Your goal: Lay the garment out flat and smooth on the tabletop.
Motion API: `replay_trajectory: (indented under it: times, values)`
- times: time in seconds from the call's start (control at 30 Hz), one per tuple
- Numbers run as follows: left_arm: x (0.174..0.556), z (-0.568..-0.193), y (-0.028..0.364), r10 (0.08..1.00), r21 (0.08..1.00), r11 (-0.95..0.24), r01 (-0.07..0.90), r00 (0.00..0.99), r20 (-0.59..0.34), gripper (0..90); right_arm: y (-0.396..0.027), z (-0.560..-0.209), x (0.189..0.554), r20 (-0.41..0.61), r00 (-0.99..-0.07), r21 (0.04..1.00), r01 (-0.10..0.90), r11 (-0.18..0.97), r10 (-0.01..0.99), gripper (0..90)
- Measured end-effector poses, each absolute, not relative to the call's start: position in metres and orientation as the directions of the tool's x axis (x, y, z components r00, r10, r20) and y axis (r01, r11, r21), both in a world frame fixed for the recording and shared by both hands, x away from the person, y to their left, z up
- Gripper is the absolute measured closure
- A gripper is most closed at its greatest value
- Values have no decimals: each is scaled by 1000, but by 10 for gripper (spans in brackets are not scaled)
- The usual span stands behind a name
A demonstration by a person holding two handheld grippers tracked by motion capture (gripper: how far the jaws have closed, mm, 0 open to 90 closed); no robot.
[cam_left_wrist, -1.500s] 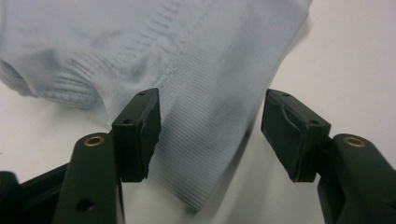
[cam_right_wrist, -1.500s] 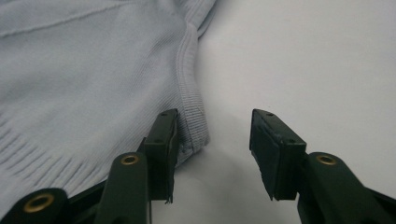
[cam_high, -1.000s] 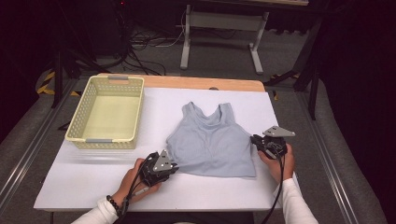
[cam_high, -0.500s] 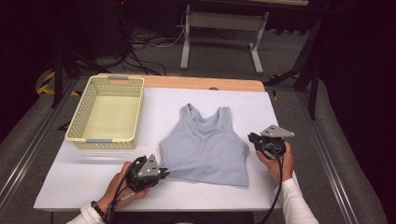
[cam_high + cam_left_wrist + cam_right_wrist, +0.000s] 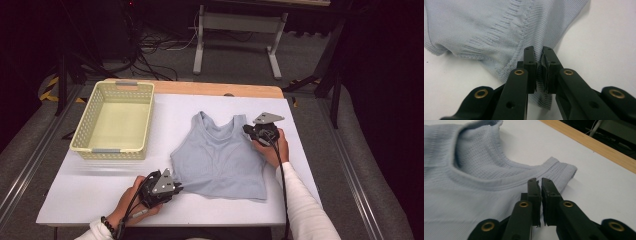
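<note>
The pale blue tank top (image 5: 220, 157) is lying flat near the middle of the white desk (image 5: 90, 190), front up, its two straps pointing toward the far edge and its hem toward the person. The fabric is showing a fine ribbed knit in the left gripper view (image 5: 486, 27), with a puckered seam running toward the jaws.

The left gripper (image 5: 177, 188) is sitting low at the near-left corner of the hem, and its jaws are pressing together on a fold of that hem; in its own view (image 5: 539, 53) the cloth is bunching between the two black pads and hanging out beneath them. The left hand (image 5: 132, 200) is resting on the desk behind it.

The right gripper (image 5: 248, 130) is lying at the right shoulder strap, at the far-right corner of the garment. Its jaws have just been closing and are now standing nearly together, a thin slit between them (image 5: 540, 181); their tips are meeting the strap's edge (image 5: 559, 171), though whether any cloth is actually pinched cannot be told. The right hand (image 5: 272, 147) is holding it from the desk's right side, a white sleeve (image 5: 305, 205) trailing back.

A pale yellow basket (image 5: 82, 135) is standing at the desk's far-left, well apart from the top. A wooden strip (image 5: 215, 89) is running along the far edge.
</note>
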State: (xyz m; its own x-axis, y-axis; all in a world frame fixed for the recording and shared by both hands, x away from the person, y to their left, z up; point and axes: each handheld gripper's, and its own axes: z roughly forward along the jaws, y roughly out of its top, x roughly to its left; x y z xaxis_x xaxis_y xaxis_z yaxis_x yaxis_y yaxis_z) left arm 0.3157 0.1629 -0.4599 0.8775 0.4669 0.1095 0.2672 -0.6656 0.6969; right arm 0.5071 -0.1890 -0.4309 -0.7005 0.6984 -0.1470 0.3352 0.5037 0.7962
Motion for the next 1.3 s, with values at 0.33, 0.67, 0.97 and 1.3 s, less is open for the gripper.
replay_trajectory:
  times: [0.33,0.67,0.97,1.3]
  values:
    - [315,-461,162,469,696,-668,264,875,118,827,-168,-452,548,-171,-692,707,410,577,701,900]
    - [314,-461,162,465,699,-668,256,877,123,826,-165,-449,564,-229,-572,710,456,537,788,857]
    - [313,-461,160,468,693,-675,255,873,134,827,-185,-429,539,-125,-586,782,439,443,801,754]
    - [312,-461,159,466,689,-682,246,872,150,827,-209,-423,468,-142,-627,797,387,464,766,598]
